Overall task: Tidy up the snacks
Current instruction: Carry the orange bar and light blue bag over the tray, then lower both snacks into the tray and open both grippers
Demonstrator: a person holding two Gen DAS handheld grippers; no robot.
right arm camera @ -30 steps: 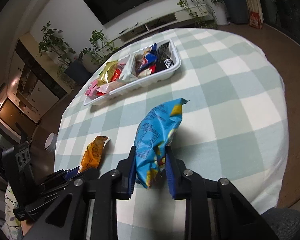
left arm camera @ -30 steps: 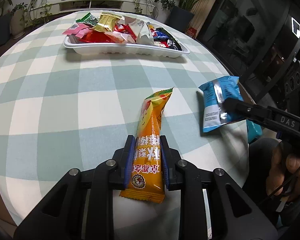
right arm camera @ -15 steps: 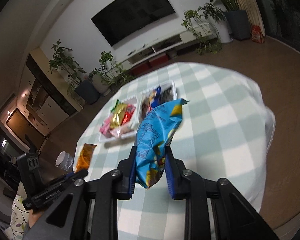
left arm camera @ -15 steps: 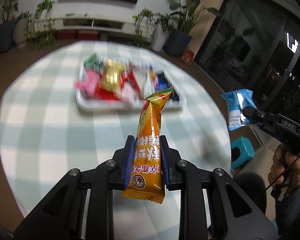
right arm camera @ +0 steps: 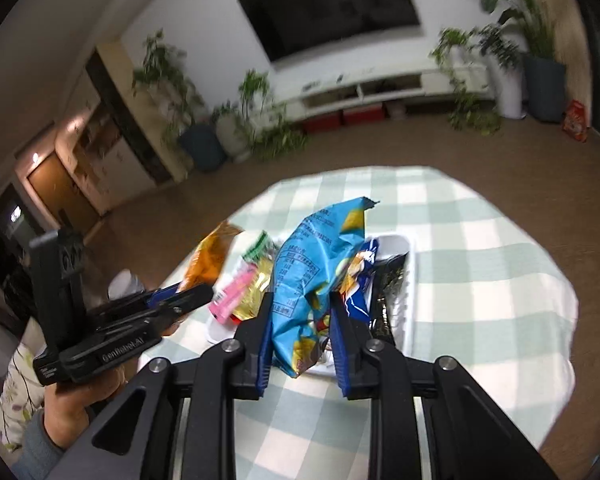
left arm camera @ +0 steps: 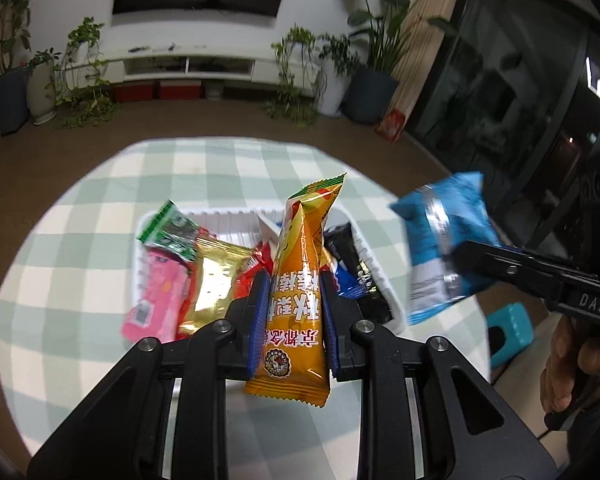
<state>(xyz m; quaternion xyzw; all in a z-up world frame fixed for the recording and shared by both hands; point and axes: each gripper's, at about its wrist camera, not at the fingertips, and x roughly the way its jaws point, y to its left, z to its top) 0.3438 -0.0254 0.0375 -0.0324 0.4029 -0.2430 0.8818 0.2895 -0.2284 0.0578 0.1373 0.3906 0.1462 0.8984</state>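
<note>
I am clamping my left gripper (left arm camera: 292,312) on a tall orange snack packet (left arm camera: 300,280) standing upright between its pads, and my right gripper (right arm camera: 300,332) is squeezing a crinkled blue snack bag (right arm camera: 316,276). Both are tilting downward over the white tray (left arm camera: 374,268) of mixed snacks just ahead of my fingers. A second ago both packets were lying on the checked tablecloth (left arm camera: 80,240) with the tray far ahead; now I am holding them aloft above it
</note>
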